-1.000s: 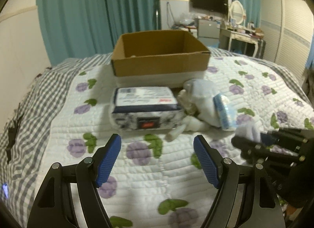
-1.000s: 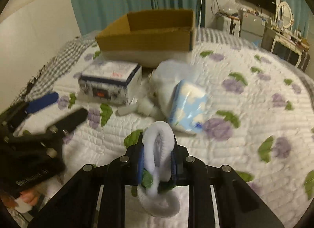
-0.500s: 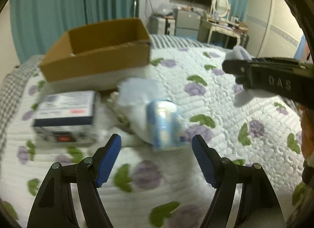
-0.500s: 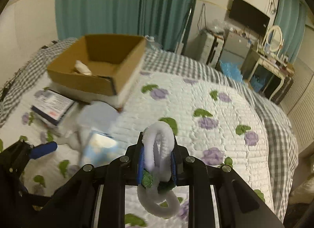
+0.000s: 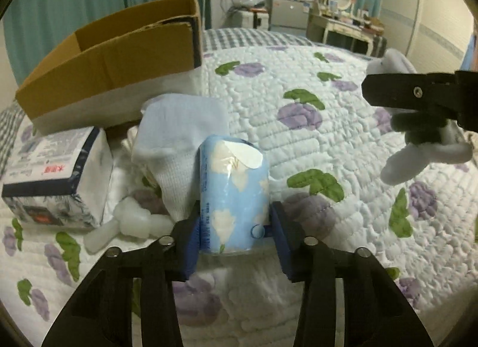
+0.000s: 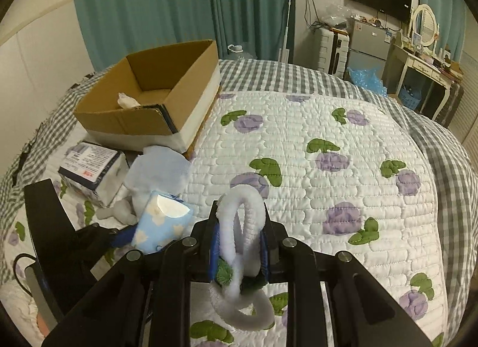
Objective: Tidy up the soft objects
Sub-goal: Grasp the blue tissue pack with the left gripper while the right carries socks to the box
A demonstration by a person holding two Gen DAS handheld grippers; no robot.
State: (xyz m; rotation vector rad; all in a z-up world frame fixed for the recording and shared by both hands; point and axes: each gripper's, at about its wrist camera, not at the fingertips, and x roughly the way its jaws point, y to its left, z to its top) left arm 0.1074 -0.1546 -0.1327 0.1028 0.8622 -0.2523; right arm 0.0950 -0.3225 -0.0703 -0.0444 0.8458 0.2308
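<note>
My left gripper [image 5: 234, 236] has its blue pads on both sides of a light blue tissue pack [image 5: 234, 194] lying on the quilt; the pack also shows in the right wrist view [image 6: 162, 221]. My right gripper [image 6: 239, 250] is shut on a white fuzzy chenille loop with green bits [image 6: 242, 227] and holds it above the bed; it also shows at the right of the left wrist view [image 5: 418, 99]. An open cardboard box [image 6: 155, 102] stands at the back left with one white item inside [image 6: 127, 101].
A white cloth [image 5: 179, 132], a boxed tissue pack [image 5: 56, 173] and a small white plush piece [image 5: 131, 221] lie by the box [image 5: 113, 60]. The quilted flowered bedspread [image 6: 343, 138] stretches to the right. Furniture stands beyond the bed.
My left gripper moved forward and closed around the blue tissue pack. My right gripper rose and swung right with the chenille loop still held.
</note>
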